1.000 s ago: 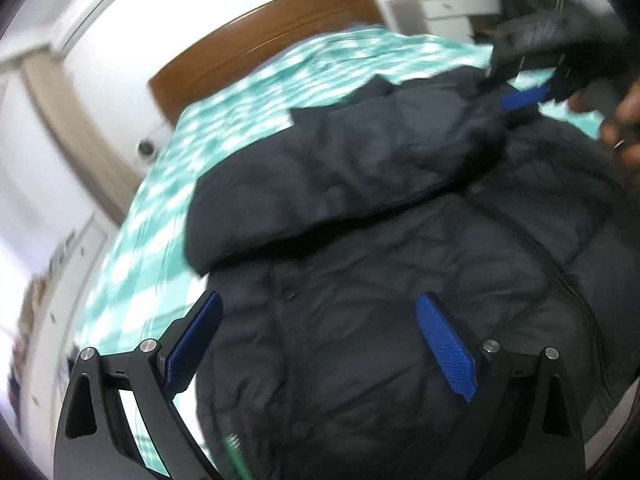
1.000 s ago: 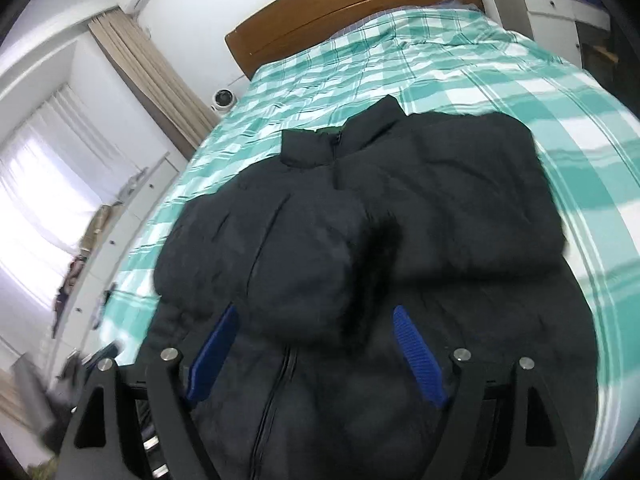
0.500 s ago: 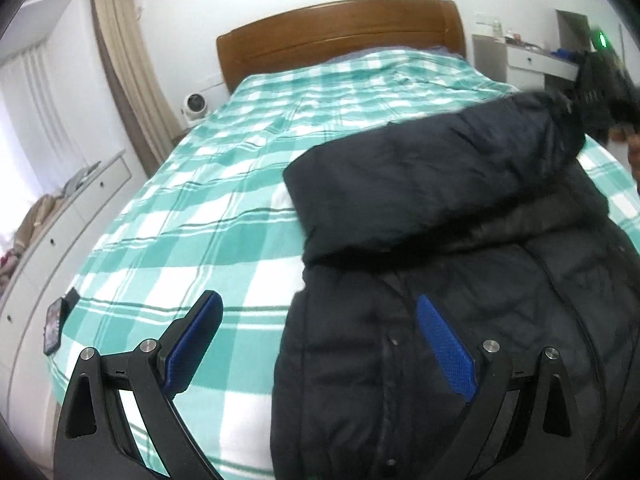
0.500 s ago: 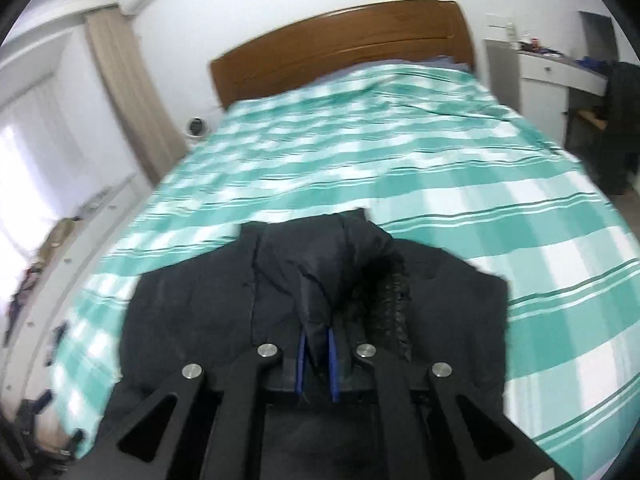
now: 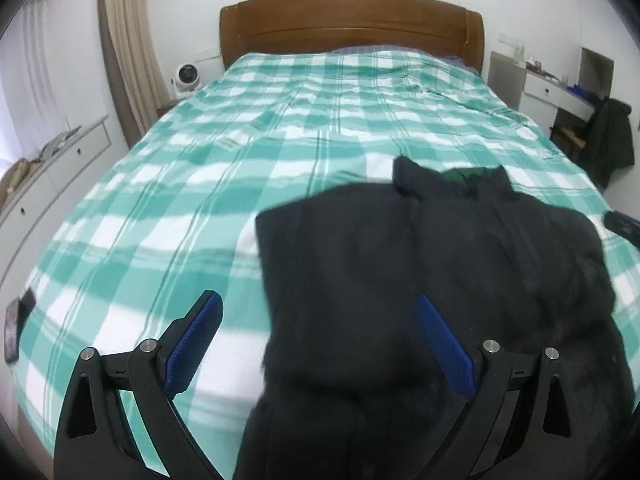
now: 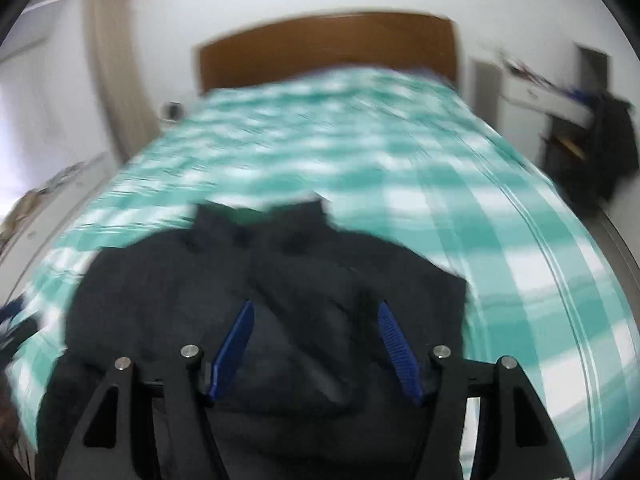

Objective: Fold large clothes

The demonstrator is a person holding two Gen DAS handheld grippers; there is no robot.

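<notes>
A large black padded jacket (image 5: 432, 280) lies on the green-and-white checked bed (image 5: 200, 208), collar toward the headboard, with both sleeves folded in over its front. My left gripper (image 5: 320, 320) is open and empty, held above the jacket's left edge. The jacket also shows in the blurred right wrist view (image 6: 280, 280). My right gripper (image 6: 316, 320) is open and empty above the jacket's middle. A dark piece of the right tool (image 5: 624, 226) shows at the right edge of the left wrist view.
A wooden headboard (image 5: 352, 20) stands at the far end. A small white fan (image 5: 185, 77) sits at the back left by the curtain. White drawers (image 5: 48, 168) line the left wall. A desk and a dark coat on a chair (image 5: 610, 140) stand at the right. A phone (image 5: 14, 330) lies at the bed's left edge.
My right gripper let go of the sleeve end and opened, leaving it folded over the jacket's front. Both grippers drew back toward the foot of the bed.
</notes>
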